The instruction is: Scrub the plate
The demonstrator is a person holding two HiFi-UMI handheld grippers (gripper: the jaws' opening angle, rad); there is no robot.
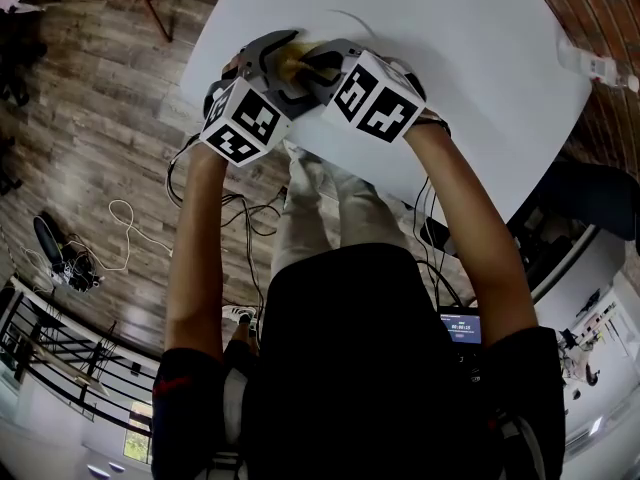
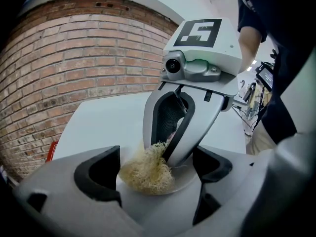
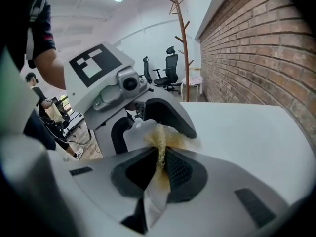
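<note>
Plate [image 2: 185,180], largely hidden under scrubber [image 2: 147,171], sits clamped in left gripper [image 2: 158,164]; right gripper [image 3: 160,159] pinches the scrubber tight.

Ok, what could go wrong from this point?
The left gripper holds the plate just between its jaws; scrubbing pressure might tilt or slip it. The right gripper pinches only a thin part of the fibrous scrubber, which could pull free.

Over the table [image 1: 480,58], plate [image 2: 186,176] between jaws of left gripper [image 2: 155,168], scrubber [image 2: 145,172] on it, clamped in right gripper [image 3: 160,166] opposite.
</note>
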